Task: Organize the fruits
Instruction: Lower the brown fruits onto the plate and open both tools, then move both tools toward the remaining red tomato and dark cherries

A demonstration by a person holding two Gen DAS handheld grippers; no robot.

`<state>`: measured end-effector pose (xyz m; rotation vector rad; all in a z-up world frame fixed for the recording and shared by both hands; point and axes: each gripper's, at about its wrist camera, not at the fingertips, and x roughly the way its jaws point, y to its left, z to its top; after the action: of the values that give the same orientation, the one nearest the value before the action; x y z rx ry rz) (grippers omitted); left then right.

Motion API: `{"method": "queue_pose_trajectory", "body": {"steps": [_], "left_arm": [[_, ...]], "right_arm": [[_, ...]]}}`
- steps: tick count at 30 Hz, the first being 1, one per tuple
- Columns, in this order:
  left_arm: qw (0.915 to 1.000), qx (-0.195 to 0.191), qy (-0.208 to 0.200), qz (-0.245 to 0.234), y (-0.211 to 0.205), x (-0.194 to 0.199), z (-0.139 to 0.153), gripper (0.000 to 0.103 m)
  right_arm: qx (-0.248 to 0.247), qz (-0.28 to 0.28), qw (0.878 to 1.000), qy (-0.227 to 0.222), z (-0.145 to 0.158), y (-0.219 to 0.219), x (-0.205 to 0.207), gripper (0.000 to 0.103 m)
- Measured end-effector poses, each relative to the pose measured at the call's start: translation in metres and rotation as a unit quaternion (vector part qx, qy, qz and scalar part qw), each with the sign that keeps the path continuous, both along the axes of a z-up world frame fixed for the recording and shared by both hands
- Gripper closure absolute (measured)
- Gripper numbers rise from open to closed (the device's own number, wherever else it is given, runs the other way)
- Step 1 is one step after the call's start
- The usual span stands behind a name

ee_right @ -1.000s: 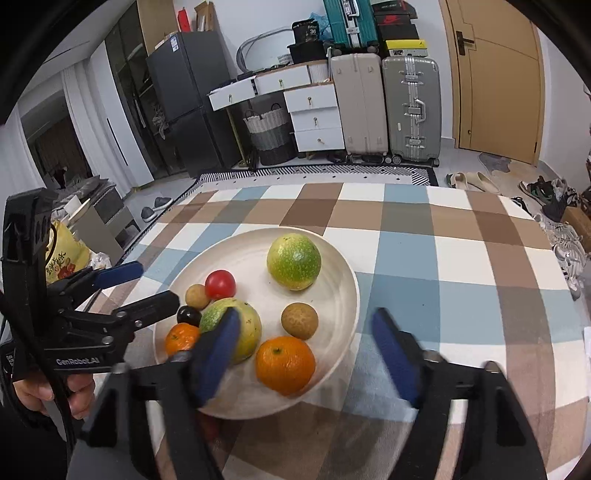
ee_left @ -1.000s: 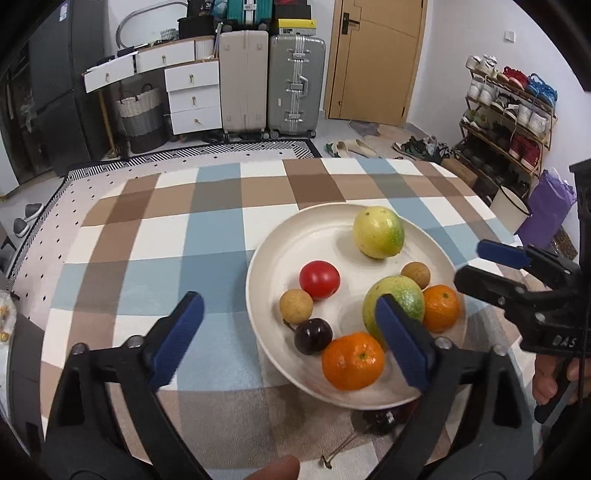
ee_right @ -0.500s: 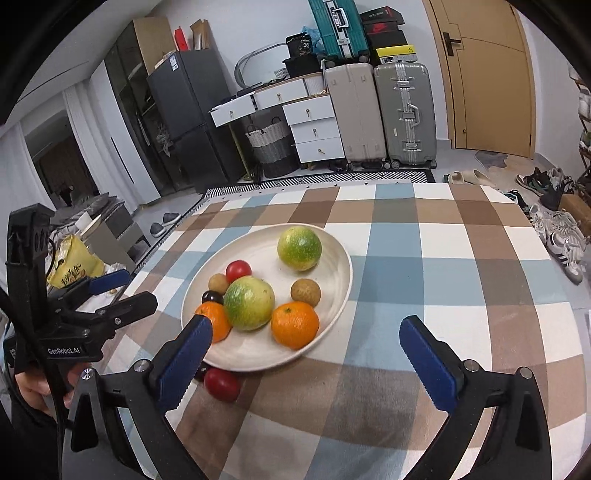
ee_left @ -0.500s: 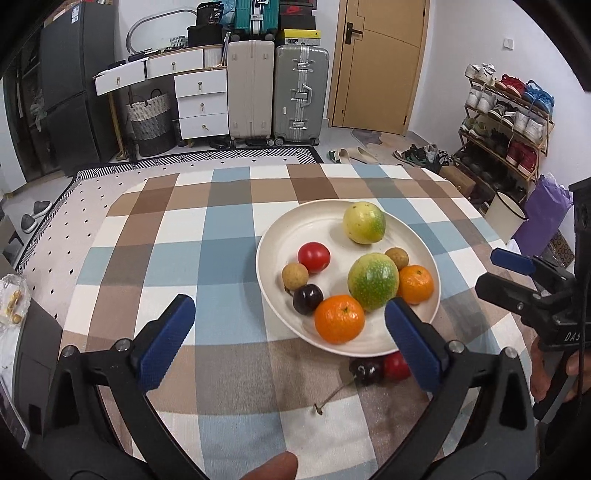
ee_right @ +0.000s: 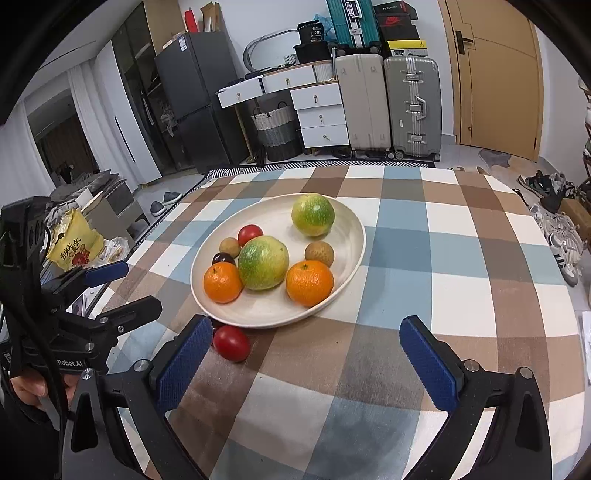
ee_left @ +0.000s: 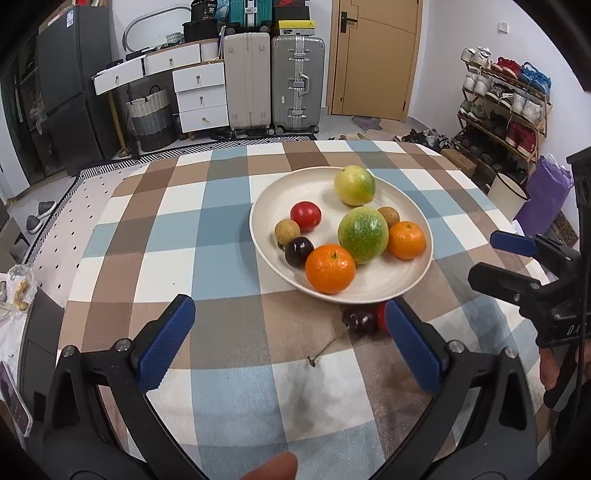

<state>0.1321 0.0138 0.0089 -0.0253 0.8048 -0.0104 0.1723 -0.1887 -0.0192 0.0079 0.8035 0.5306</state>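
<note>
On the plate (ee_left: 266, 206): two oranges (ee_left: 330, 268), two green fruits (ee_left: 363, 235).

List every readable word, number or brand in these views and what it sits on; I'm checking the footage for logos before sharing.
"Robot.AI": on the body of the left tongs, its start cut off.
"36": on a black box atop the drawers.
"DA": partial letters on the right tongs.
Yellow snack bag: printed characters, too blurred to read.
Black shoebox on the suitcases: red logo, unreadable.
Fridge sticker: too small to read.
</note>
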Motion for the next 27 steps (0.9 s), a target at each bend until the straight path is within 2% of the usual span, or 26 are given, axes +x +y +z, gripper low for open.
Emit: {"method": "queue_pose_trajectory", "body": {"steps": [8, 27], "left_arm": [[0.9999, -0.006, 0.008, 0.005, 0.003, -0.008, -0.009, 0.001], [0.9996, -0.001, 0.028, 0.006, 0.008, -0.005, -0.032, 0.001]], "right_arm": [[-0.01, 0.008, 1.0, 0.006, -0.006, 0.006, -0.009, 0.0], [-0.034, 0.015, 0.999, 0.029, -0.028, 0.022, 0.002, 0.0]]}}
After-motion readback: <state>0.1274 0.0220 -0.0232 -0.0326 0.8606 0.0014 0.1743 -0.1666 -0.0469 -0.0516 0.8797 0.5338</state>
